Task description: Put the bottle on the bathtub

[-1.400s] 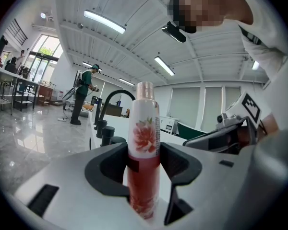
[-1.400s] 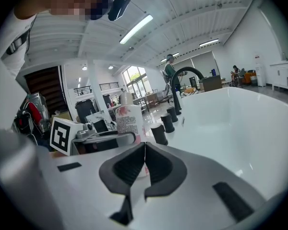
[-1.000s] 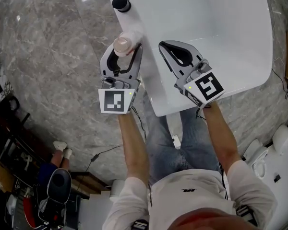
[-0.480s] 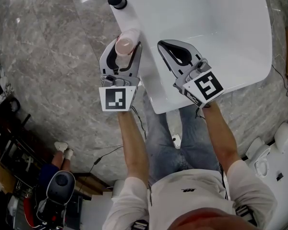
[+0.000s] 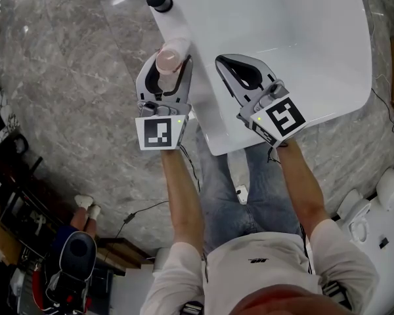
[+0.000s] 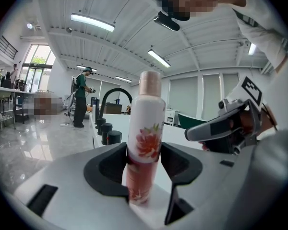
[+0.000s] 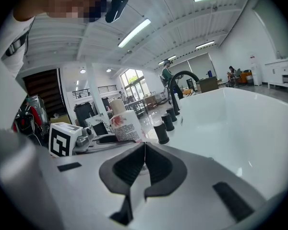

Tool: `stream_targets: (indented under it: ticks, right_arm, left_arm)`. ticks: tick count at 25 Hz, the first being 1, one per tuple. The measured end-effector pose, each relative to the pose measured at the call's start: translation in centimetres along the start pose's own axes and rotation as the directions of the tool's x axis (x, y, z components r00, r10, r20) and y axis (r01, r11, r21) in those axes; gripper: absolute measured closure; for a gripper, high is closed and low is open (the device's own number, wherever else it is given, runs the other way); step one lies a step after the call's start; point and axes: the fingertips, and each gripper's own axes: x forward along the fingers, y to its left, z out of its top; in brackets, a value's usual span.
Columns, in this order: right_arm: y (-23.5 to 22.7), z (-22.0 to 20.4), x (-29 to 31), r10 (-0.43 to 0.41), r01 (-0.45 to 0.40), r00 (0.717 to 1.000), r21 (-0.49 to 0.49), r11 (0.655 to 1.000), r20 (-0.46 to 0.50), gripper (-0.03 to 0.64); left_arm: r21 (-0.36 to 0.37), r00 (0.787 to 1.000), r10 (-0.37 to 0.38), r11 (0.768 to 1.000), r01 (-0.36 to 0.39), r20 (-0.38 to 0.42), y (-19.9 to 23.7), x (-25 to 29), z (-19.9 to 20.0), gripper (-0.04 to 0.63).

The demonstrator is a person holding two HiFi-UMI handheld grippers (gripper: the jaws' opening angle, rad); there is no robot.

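Observation:
A white bottle (image 5: 167, 61) with a pink flower print and a pinkish cap stands upright between the jaws of my left gripper (image 5: 169, 69), which is shut on it. It is at the left rim of the white bathtub (image 5: 302, 38). In the left gripper view the bottle (image 6: 144, 143) fills the gap of the left gripper (image 6: 144, 164), both jaws touching its sides. My right gripper (image 5: 224, 61) hovers over the tub's near end, shut and empty. The right gripper view shows the right gripper (image 7: 144, 150) with its jaws meeting, and the bottle (image 7: 126, 126) off to its left.
Black tap knobs (image 5: 161, 0) sit farther along the tub rim, with a curved black faucet (image 7: 182, 75) beyond them. Grey marble floor (image 5: 65, 77) surrounds the tub. A cable (image 5: 144, 209) lies on the floor. White fixtures (image 5: 381, 195) stand at the lower right. A person in green (image 6: 80, 97) stands far off.
My left gripper and the bottle have shifted only slightly along the tub's rim. The right gripper has hardly moved.

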Motion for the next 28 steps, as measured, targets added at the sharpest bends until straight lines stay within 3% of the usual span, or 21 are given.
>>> stream_targets:
  ticks: [3, 6, 13, 21, 28]
  right_arm:
    - [0.1, -0.1, -0.1, 0.002, -0.002, 1.0, -0.002, 1.0, -0.002, 0.621]
    - [0.3, -0.1, -0.2, 0.006, -0.006, 1.0, -0.004, 1.0, -0.003, 0.621]
    - [0.8, -0.1, -0.8, 0.003, -0.003, 1.0, -0.012, 1.0, -0.001, 0.621]
    - [3.8, 3.1, -3.5, 0.009, -0.008, 1.0, -0.063, 0.998, 0.017, 0.621]
    - [8.2, 8.9, -6.5, 0.023, -0.014, 0.998, -0.143, 0.99, 0.06, 0.621]
  left_arm:
    - [-0.006, 1.0, 0.015, 1.0, -0.015, -0.005, 0.2, -0.2, -0.3, 0.376]
    - [-0.013, 0.999, 0.03, 0.999, -0.03, -0.012, 0.4, -0.4, -0.8, 0.322]
    - [-0.024, 0.999, 0.038, 0.999, -0.039, -0.015, 0.2, -1.8, -1.0, 0.321]
    - [-0.04, 0.999, 0.04, 0.998, -0.04, -0.002, -1.2, -6.2, 2.4, 0.322]
    - [-0.04, 0.999, 0.032, 0.999, -0.03, 0.038, -2.5, -11.1, 9.1, 0.44]
